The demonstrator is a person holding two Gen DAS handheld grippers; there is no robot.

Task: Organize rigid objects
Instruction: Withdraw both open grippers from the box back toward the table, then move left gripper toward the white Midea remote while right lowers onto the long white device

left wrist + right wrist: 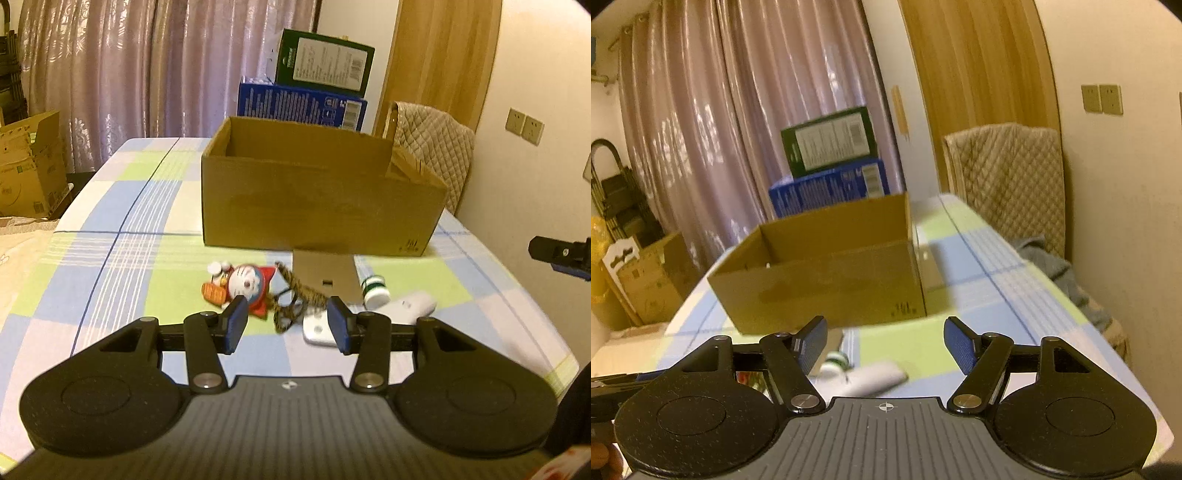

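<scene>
An open cardboard box (317, 206) stands mid-table, also in the right wrist view (820, 280). In front of it lie a Doraemon toy (242, 286), tortoiseshell glasses (295, 302), a small white bottle with a green band (375, 290) and a white remote-like device (369, 317). My left gripper (286, 323) is open and empty, hovering just before the toy and glasses. My right gripper (884, 345) is open and empty above the white device (875, 378) and bottle (836, 360). Its tip shows at the right edge of the left wrist view (561, 256).
The table wears a checked blue, green and white cloth (110, 240). Blue and green cartons (310, 85) are stacked behind the box. A quilted chair (432, 147) stands at the far right. Cardboard boxes (29, 173) sit on the floor at left.
</scene>
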